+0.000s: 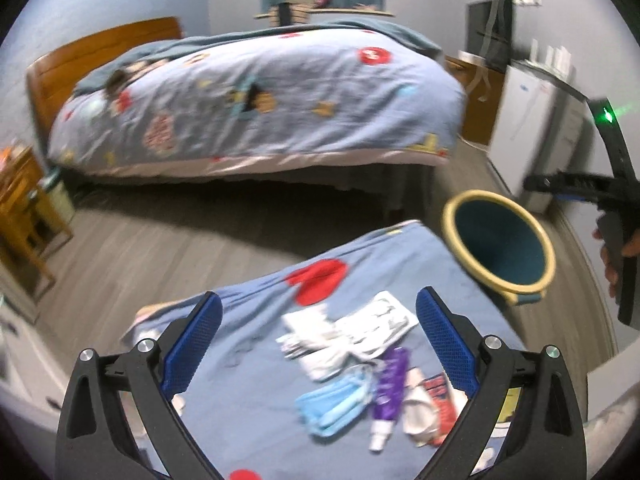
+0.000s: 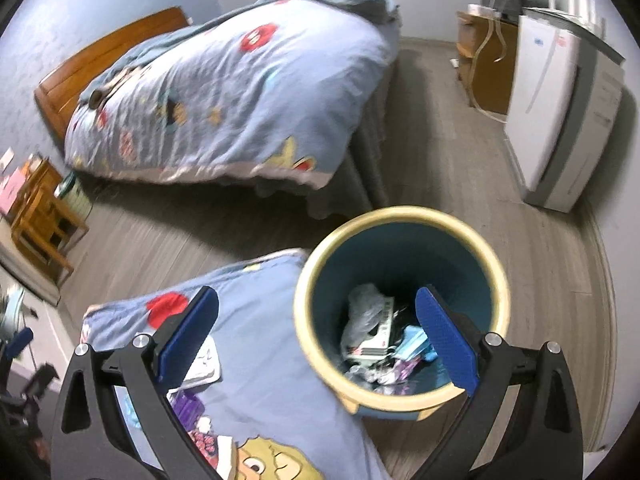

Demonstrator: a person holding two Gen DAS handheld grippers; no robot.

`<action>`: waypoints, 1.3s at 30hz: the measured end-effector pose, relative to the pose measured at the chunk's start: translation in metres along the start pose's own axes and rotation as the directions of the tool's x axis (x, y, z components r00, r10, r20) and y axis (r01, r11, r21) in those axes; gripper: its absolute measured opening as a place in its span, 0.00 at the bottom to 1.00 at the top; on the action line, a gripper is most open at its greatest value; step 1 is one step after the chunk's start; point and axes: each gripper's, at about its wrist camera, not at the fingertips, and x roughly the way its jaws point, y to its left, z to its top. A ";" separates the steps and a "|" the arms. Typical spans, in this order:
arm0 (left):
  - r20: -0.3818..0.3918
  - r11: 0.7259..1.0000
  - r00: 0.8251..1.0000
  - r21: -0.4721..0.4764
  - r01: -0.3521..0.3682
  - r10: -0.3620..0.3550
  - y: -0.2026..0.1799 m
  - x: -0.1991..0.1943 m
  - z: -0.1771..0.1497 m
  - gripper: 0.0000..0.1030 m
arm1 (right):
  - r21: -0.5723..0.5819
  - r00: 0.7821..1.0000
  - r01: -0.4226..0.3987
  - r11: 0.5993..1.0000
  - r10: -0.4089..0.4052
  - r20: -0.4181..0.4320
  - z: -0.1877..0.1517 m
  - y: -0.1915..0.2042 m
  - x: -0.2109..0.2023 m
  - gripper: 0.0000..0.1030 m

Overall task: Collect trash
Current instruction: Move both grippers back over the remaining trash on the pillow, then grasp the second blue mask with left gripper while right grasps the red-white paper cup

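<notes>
A pile of trash lies on the near blue bedspread (image 1: 248,340): white crumpled wrappers (image 1: 348,332), a blue face mask (image 1: 336,404), a purple tube (image 1: 388,388) and a red and white packet (image 1: 440,404). My left gripper (image 1: 318,328) is open and empty, above the pile. The teal bin with a cream rim (image 2: 400,304) stands on the floor beside the bed and holds several pieces of trash (image 2: 380,340); it also shows in the left wrist view (image 1: 500,244). My right gripper (image 2: 316,320) is open and empty, over the bin's near rim.
A second bed (image 1: 256,96) with a wooden headboard stands across the grey wood floor. A white appliance (image 2: 560,120) and a wooden cabinet (image 2: 484,64) are on the right. A wooden stool (image 2: 40,216) is on the left.
</notes>
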 end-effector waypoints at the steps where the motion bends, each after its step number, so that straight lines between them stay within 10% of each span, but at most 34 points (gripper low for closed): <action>1: -0.002 1.000 1.000 -0.017 -0.006 0.006 0.007 0.000 -0.002 0.94 | -0.007 1.000 -0.009 1.000 0.008 -0.014 -0.003 0.005 0.003 0.94; 11: -0.061 0.996 0.998 -0.090 -0.023 0.017 0.046 0.019 -0.024 0.94 | -0.147 0.982 -0.079 0.986 0.051 -0.182 -0.040 0.074 0.045 0.94; 25: -0.273 0.989 0.962 0.140 0.048 -0.008 0.012 0.086 -0.092 0.92 | -0.047 0.925 -0.089 0.995 0.065 -0.375 -0.096 0.093 0.072 0.89; 39: -0.442 0.970 0.896 0.193 0.145 -0.046 -0.008 0.117 -0.112 0.45 | 0.188 0.840 -0.068 0.980 0.158 -0.519 -0.171 0.065 0.087 0.63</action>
